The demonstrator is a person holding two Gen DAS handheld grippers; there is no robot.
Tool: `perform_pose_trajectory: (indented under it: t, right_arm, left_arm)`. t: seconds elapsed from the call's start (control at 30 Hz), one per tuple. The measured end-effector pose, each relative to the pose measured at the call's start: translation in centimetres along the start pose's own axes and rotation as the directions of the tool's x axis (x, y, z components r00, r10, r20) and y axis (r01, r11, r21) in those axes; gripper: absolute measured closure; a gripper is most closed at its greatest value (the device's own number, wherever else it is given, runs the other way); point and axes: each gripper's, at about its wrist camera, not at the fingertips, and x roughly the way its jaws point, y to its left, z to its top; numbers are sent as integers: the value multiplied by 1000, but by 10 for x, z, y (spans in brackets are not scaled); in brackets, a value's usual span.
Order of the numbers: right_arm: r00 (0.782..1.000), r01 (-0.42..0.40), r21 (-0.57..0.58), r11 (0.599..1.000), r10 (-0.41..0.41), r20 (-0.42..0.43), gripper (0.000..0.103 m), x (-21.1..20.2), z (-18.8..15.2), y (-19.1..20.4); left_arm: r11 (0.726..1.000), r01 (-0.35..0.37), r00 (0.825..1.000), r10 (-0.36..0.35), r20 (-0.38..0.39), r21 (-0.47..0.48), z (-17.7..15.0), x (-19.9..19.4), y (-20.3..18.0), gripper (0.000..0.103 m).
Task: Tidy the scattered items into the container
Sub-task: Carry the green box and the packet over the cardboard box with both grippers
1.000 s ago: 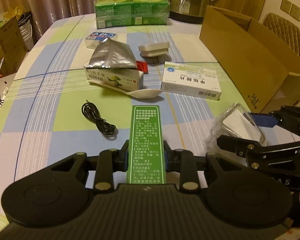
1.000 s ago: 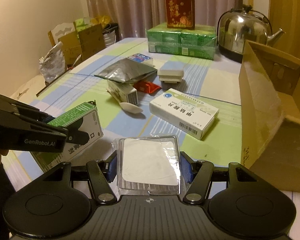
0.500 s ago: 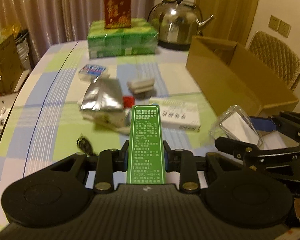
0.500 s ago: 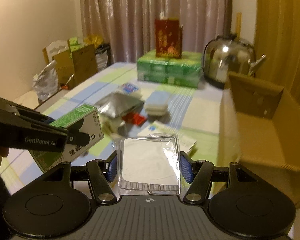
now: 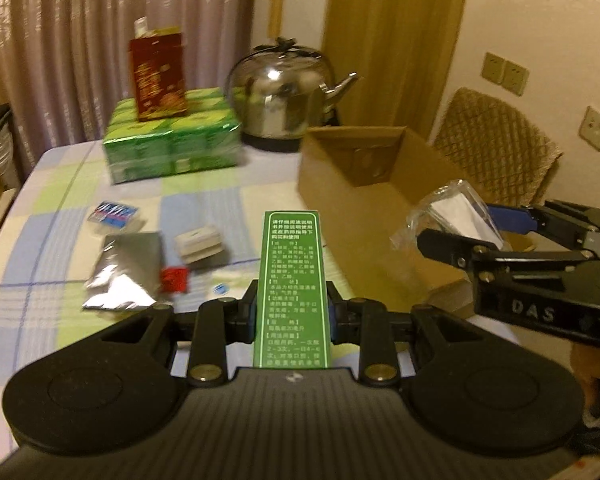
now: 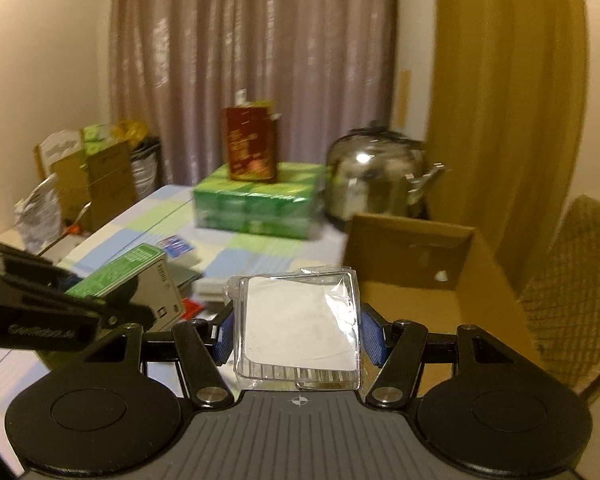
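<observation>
My left gripper (image 5: 292, 304) is shut on a narrow green medicine box (image 5: 293, 280), held above the table. My right gripper (image 6: 298, 330) is shut on a clear plastic case with a white insert (image 6: 300, 320); the left wrist view shows that case (image 5: 456, 216) raised near the open cardboard box (image 5: 364, 208). In the right wrist view the cardboard box (image 6: 428, 280) opens just ahead and to the right, and the green box (image 6: 132, 284) hangs at the left. On the table lie a silver foil pouch (image 5: 128, 268), a red packet (image 5: 174, 280), stacked grey pads (image 5: 200, 244) and a blue-and-white pack (image 5: 114, 214).
A steel kettle (image 5: 284, 96) and a green wrapped pack (image 5: 172, 140) with a red carton (image 5: 158, 76) on top stand at the table's far end. A woven chair (image 5: 496, 148) sits behind the cardboard box. Cartons and bags (image 6: 88, 176) crowd the floor at the left.
Both grippers have risen with their loads and tipped up, so the far wall and curtain show now. The white medicine box, spoon and black cable have dropped out of view below.
</observation>
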Motion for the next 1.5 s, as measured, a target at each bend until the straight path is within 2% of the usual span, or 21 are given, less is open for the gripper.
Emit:
perform_pose_trajectory:
  t: [0.37,0.73,1.23,1.5]
  right_arm:
    - [991,131,47,990,-131,-13,45,3,7,-80]
    - [985,173,107,979,-171,-33,45,13,-1,-131]
    - [985,164,147,976,-154,-73,45,43,-11,-150]
    - [985,163,148,975,-152,-81,45,47,-13,-148]
  left_arm:
    - [991,131,991,-131,13,5,40,42,-58,78]
    - [983,185,983,-185,-6,-4,57,98,-96,78]
    - [986,164,986,-164,-17,-41,65,144,-96,78]
    - [989,147,989,-146,6,-34,64,136,-88,75]
